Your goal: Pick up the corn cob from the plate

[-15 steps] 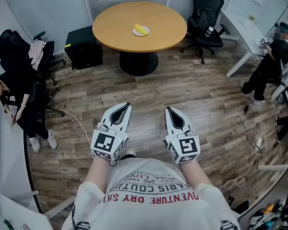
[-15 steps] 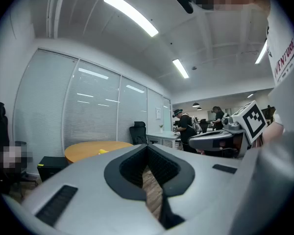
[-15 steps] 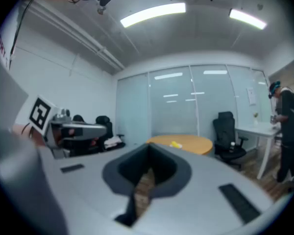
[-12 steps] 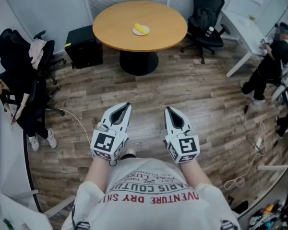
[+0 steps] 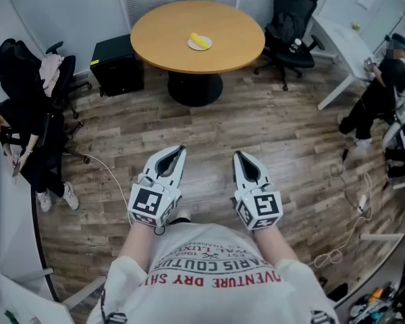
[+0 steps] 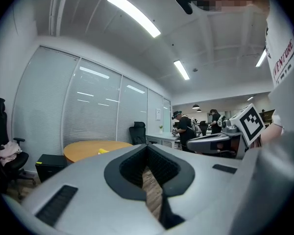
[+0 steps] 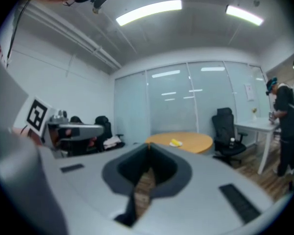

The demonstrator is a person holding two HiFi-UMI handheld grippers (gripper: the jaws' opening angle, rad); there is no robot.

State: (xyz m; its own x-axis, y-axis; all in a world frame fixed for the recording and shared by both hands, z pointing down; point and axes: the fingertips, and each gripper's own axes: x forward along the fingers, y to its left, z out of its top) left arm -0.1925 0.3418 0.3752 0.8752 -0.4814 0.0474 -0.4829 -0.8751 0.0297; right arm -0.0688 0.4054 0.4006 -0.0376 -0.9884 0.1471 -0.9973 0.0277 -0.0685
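A yellow corn cob (image 5: 200, 42) lies on a small white plate (image 5: 192, 45) on a round wooden table (image 5: 162, 46) far ahead of me. The same corn cob (image 7: 175, 142) shows small in the right gripper view and as a yellow speck (image 6: 103, 151) in the left gripper view. Both grippers are held side by side in front of my chest, well short of the table. My left gripper (image 5: 181, 149) is shut with its tips together and holds nothing. My right gripper (image 5: 235, 153) is also shut and empty.
A black office chair (image 5: 289, 19) stands right of the table and a black cabinet (image 5: 117, 66) left of it. A seated person (image 5: 27, 140) is at the left; another person (image 5: 381, 90) works at a white desk (image 5: 344, 42) on the right. Cables (image 5: 354, 214) trail across the wooden floor.
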